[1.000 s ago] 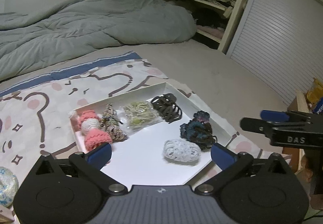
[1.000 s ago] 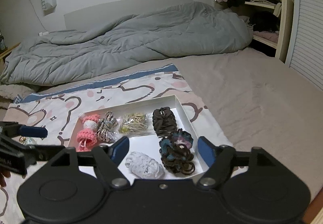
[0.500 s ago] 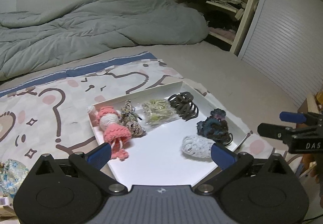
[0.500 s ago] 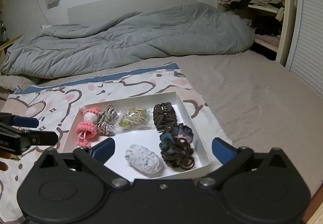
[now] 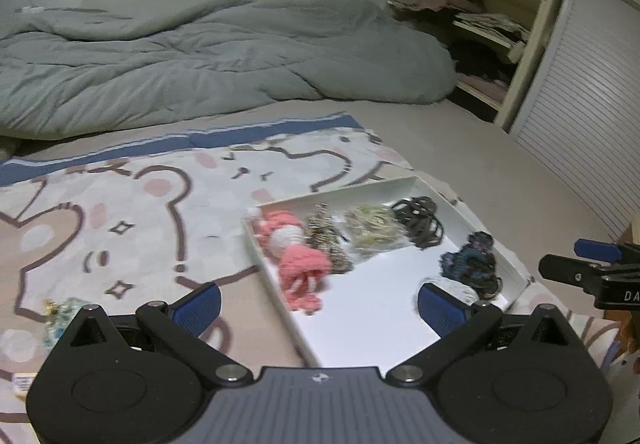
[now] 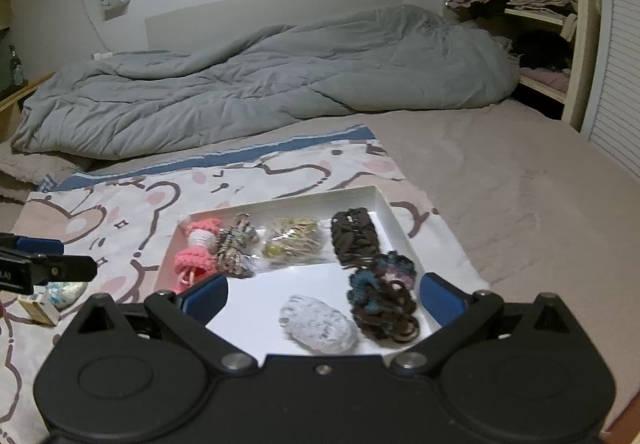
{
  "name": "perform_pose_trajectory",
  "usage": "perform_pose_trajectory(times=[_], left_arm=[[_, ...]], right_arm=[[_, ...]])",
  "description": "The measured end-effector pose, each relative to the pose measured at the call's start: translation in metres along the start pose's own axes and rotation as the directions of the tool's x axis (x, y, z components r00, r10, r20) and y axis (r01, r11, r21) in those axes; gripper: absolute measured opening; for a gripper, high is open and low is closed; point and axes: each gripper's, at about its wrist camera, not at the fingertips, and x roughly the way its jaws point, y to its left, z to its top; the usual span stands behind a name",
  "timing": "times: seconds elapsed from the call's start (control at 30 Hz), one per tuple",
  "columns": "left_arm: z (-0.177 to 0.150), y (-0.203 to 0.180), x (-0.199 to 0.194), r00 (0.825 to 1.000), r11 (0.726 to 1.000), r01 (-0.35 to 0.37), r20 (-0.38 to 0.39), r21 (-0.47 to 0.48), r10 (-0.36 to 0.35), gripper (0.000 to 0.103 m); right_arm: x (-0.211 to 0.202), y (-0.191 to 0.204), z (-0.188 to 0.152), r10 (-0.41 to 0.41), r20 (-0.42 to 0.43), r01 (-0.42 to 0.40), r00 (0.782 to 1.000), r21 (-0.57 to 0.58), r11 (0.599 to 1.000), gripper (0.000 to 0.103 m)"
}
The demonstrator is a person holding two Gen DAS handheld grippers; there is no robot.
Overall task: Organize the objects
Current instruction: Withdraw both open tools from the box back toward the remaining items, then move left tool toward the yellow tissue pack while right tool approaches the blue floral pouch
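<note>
Both grippers — left gripper (image 5: 318, 304), right gripper (image 6: 323, 294) — hover spread wide, empty, above the white tray (image 6: 386, 205).

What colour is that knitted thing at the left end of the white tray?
The knitted thing is pink with a white middle; the right wrist view shows it best.

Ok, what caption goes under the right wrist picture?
Open right gripper above a white tray of hair ties on a bed.
</note>
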Motion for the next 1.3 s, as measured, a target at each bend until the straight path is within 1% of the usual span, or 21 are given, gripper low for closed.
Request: perform_pose_trajectory(times=[0.23,0.53,0.67,0.9,1.07,1.17,1.3], left_arm=[[-0.002,0.039,-0.025,0.998,0.997,-0.058,0.025,-0.048,0.059,0.103],[-0.012,0.086,-0.057,0.991,0.988,-0.126,0.044,-0.091,0.130,0.103],[-0.018,0.106,-0.068,0.985,0.980,-0.163,0.042,-0.113,0.168,0.103],[-0.029,0.141,-0.086,0.971,0.964,-0.229,0.031,-0.136,0.235,0.103],[-0.036,0.162,-0.092,0.960,0.949,-0.274,0.005,-0.156,0.278,0.103],[-0.041,0.174,-0.089,0.954,0.937,-0.300,-0.037,-0.177,0.298,0.103],[-0.049,0.191,-0.082,0.949,0.922,-0.315,-0.101,-0.226,0.299,0.103]], right_arm=[[0.006,0.031,0.007,0.047,0.010,-0.046,0.999,-0.024,0.999,0.103],[0.016,0.081,0.013,0.121,0.011,-0.120,0.993,-0.065,0.991,0.103],[0.021,0.106,0.014,0.150,0.003,-0.149,0.989,-0.101,0.984,0.103],[0.031,0.143,0.015,0.208,-0.014,-0.208,0.978,-0.122,0.970,0.103],[0.039,0.169,0.015,0.247,-0.027,-0.248,0.969,-0.135,0.959,0.103],[0.044,0.183,0.015,0.265,-0.040,-0.268,0.963,-0.145,0.953,0.103],[0.051,0.202,0.014,0.274,-0.058,-0.280,0.960,-0.172,0.944,0.103]])
